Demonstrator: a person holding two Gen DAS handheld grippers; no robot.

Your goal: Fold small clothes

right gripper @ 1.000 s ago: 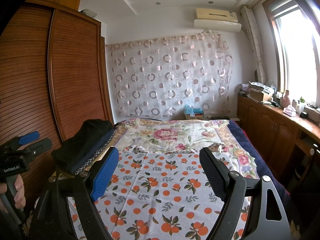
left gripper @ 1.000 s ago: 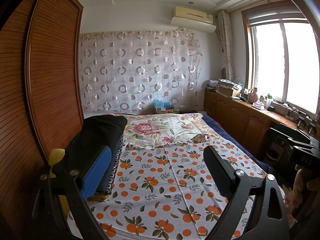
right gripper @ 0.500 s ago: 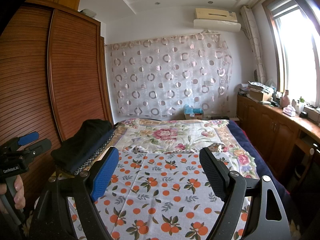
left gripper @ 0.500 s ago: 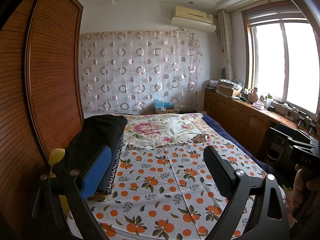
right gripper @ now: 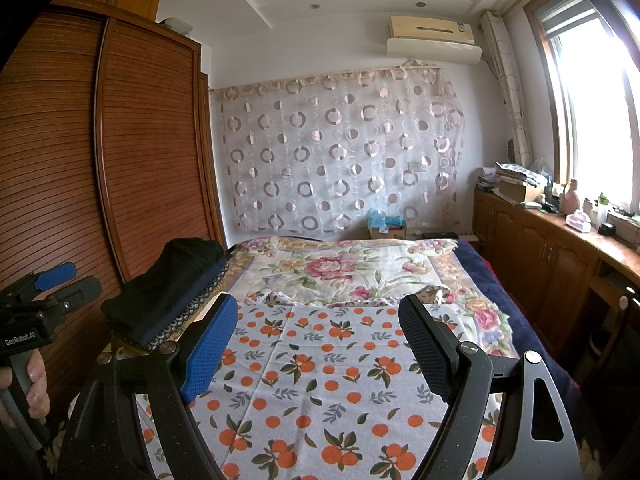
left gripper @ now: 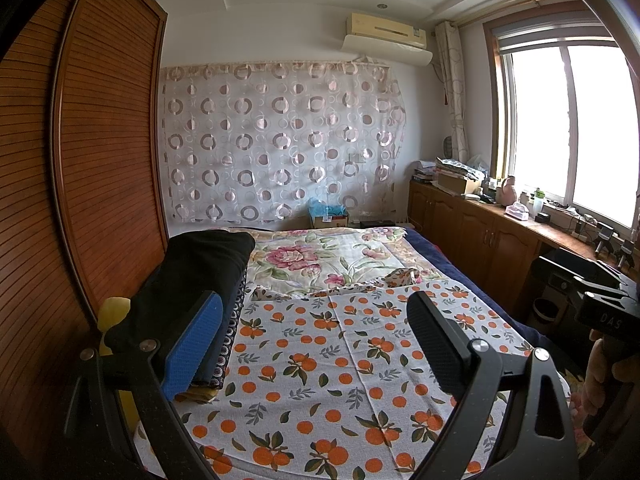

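A white cloth with oranges and leaves lies flat in the lower middle of both views, spread on the bed over a flowered blanket. It looks thin and soft, with fold lines across it. At its far edge a small bunched bit of patterned cloth sticks up. On the left side of the bed sits a stack of folded dark clothes, black on top.

The left gripper hangs above the cloth, spread wide and holding nothing. The right gripper is the same, wide apart and bare. Each has one bumpy blue pad and one black pad.

A ribbed wooden wardrobe fills the left side. A ring-patterned curtain hangs at the back.
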